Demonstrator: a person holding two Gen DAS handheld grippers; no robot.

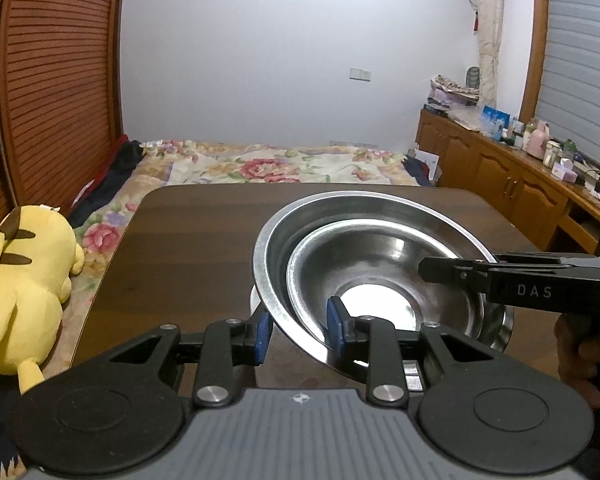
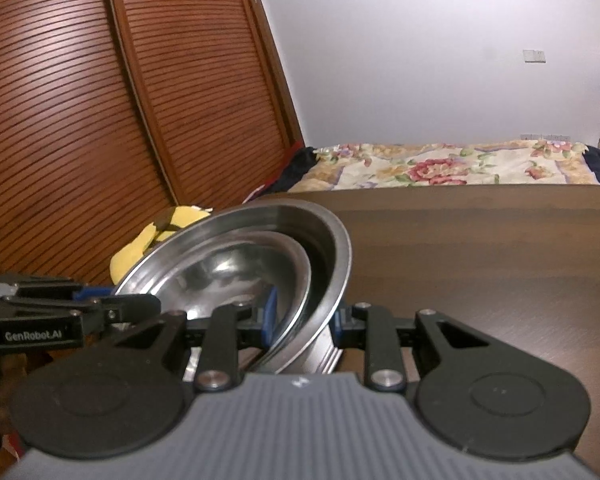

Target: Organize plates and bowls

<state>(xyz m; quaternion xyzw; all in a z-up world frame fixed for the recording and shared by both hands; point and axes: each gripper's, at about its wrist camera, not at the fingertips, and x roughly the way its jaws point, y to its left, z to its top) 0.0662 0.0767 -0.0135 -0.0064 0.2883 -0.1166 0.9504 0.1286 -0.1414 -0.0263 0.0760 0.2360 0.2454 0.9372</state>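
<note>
A large steel bowl (image 1: pixel 272 240) holds a smaller steel bowl (image 1: pixel 380 264) nested inside it, over the dark wooden table (image 1: pixel 188 248). Something steel shows beneath them (image 1: pixel 504 328). My left gripper (image 1: pixel 298 330) is shut on the near rim of the stacked bowls, blue pads either side of the wall. My right gripper (image 2: pixel 306 320) is shut on the opposite rim of the large bowl (image 2: pixel 336 248), with the smaller bowl (image 2: pixel 236 264) inside. Each gripper shows in the other's view: the right one (image 1: pixel 452 270) and the left one (image 2: pixel 112 308).
A yellow plush toy (image 1: pixel 24 292) lies left of the table on a floral bedspread (image 1: pixel 260 164). Slatted wooden doors (image 2: pixel 80 120) stand at the left. A wooden cabinet (image 1: pixel 500 164) with bottles runs along the right.
</note>
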